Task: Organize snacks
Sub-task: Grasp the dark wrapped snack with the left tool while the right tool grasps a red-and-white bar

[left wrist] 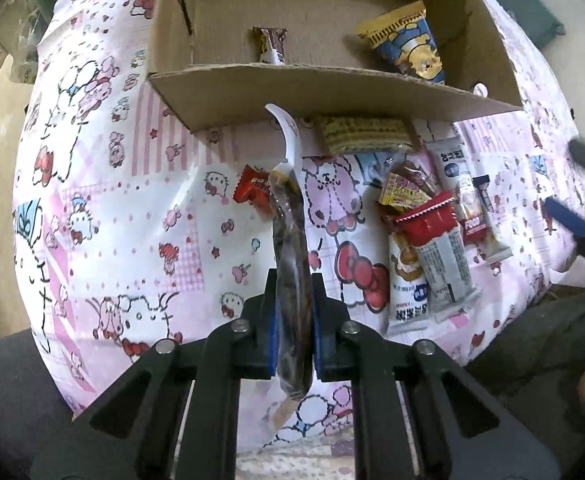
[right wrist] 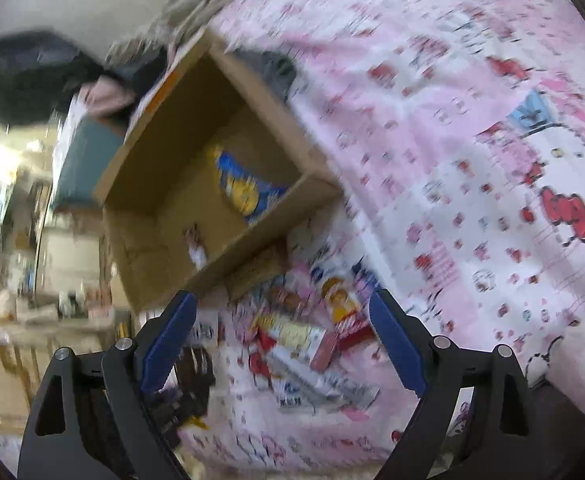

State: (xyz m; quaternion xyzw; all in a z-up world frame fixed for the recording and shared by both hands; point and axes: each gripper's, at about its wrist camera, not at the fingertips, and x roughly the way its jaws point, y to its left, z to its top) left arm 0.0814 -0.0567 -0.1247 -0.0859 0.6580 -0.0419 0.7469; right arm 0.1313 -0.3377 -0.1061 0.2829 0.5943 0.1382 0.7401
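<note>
Left gripper [left wrist: 292, 316] fingers clamp a dark snack packet [left wrist: 290, 240] edge-on, lower centre, aimed at the cardboard box [left wrist: 332, 88] above. Right gripper [right wrist: 282, 344] fingers wide, over the snack pile [right wrist: 304, 344] on the bed [right wrist: 472, 160].

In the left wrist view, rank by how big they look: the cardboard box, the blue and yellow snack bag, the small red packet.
1. cardboard box
2. blue and yellow snack bag
3. small red packet
The bag lies farther from the camera, so its lead is firm.
</note>
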